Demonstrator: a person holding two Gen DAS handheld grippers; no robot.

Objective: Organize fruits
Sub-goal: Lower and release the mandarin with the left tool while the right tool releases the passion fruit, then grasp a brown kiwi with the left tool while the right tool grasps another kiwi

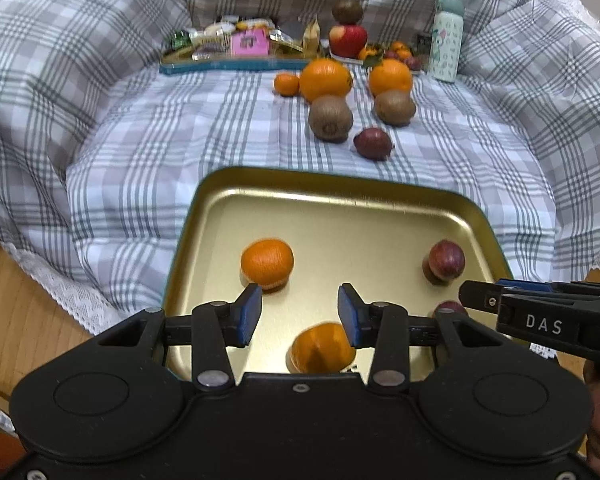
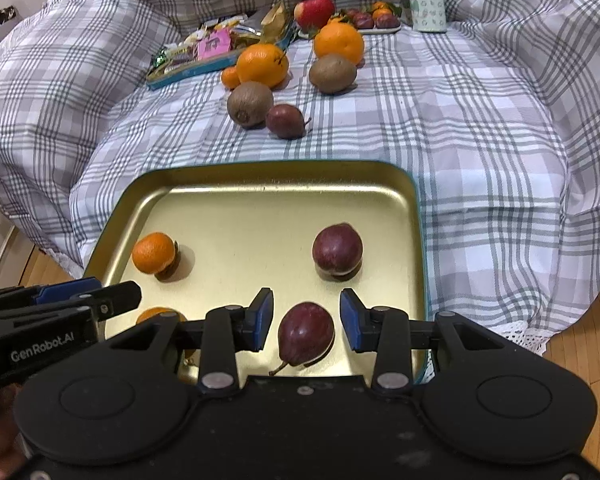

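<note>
A gold tray (image 1: 332, 184) (image 2: 260, 168) lies on the checked cloth. On it are two mandarins (image 1: 267, 262) (image 1: 320, 348) and two dark purple fruits (image 2: 337, 250) (image 2: 306, 332). My left gripper (image 1: 300, 312) hangs open over the tray's near part, and the near mandarin lies below its right pad, untouched. My right gripper (image 2: 306, 320) is open too. The near purple fruit rests on the tray between its pads, with a thin gap on each side. Beyond the tray, two oranges (image 1: 326, 78) (image 1: 390, 76), two kiwis (image 1: 331, 118) (image 1: 395, 107), a small mandarin (image 1: 287, 84) and a purple fruit (image 1: 373, 143) lie loose.
At the back stand a blue-rimmed tray of snack packets (image 1: 228, 46), a plate (image 1: 348, 60) with a red apple, a kiwi on top and small fruits, and a pale green bottle (image 1: 446, 38). The cloth bunches up on both sides. Wooden floor (image 1: 16, 320) lies past the lace edge.
</note>
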